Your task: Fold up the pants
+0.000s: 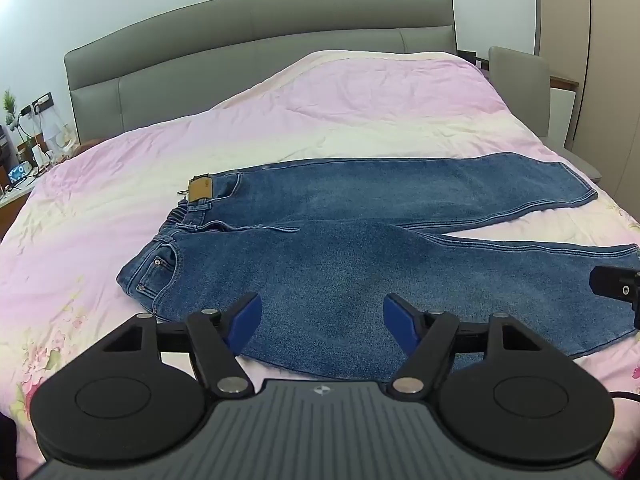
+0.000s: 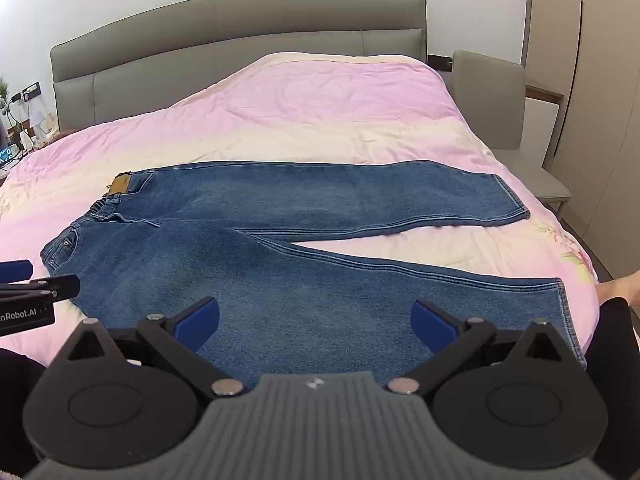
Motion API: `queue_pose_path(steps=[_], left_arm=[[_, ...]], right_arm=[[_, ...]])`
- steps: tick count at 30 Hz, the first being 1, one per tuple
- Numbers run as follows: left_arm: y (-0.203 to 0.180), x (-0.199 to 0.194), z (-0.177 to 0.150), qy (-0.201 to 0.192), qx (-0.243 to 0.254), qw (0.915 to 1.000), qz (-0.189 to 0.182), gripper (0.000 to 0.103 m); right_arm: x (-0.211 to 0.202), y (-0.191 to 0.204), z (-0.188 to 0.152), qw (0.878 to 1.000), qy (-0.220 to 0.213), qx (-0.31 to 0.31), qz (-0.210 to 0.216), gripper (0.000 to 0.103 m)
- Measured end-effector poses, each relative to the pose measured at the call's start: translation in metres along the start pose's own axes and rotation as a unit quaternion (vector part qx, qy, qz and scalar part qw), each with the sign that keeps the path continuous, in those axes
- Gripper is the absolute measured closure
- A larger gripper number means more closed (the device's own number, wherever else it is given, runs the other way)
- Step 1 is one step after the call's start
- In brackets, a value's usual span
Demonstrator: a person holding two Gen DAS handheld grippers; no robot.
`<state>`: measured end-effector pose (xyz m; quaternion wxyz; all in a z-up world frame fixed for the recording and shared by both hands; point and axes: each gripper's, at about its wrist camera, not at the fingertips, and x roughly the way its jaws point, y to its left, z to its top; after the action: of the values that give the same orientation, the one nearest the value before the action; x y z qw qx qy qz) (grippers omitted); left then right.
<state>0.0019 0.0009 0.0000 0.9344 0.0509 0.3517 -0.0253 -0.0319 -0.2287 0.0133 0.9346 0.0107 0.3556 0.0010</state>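
Observation:
Blue jeans [image 1: 360, 256] lie flat on the pink quilt [image 1: 100, 184], waistband to the left with a tan leather patch [image 1: 200, 189], both legs spread out to the right. My left gripper [image 1: 322, 320] hovers open above the near leg close to the hip, nothing between its blue pads [image 1: 245, 320]. In the right wrist view the jeans [image 2: 280, 264] span the bed, and my right gripper [image 2: 316, 320] stands wide open over the near leg, nothing between its fingers. The left gripper's tip [image 2: 24, 284] shows at that view's left edge.
A grey padded headboard [image 1: 256, 40] rises behind the bed. A nightstand with cables and small items [image 1: 24, 160] stands at the far left. A grey chair [image 2: 504, 120] sits by the bed's right side. A person's hand [image 2: 620, 288] shows at the right edge.

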Motion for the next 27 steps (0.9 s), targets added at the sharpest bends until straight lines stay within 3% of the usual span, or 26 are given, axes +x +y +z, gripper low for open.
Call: queue_pose_path(steps=[27], left_arm=[[0.006,-0.005,-0.003,-0.003,-0.012,0.9999,0.001,0.024]], right_arm=[[0.001,0.005,0.001,1.0,-0.002,-0.005,0.001,0.005]])
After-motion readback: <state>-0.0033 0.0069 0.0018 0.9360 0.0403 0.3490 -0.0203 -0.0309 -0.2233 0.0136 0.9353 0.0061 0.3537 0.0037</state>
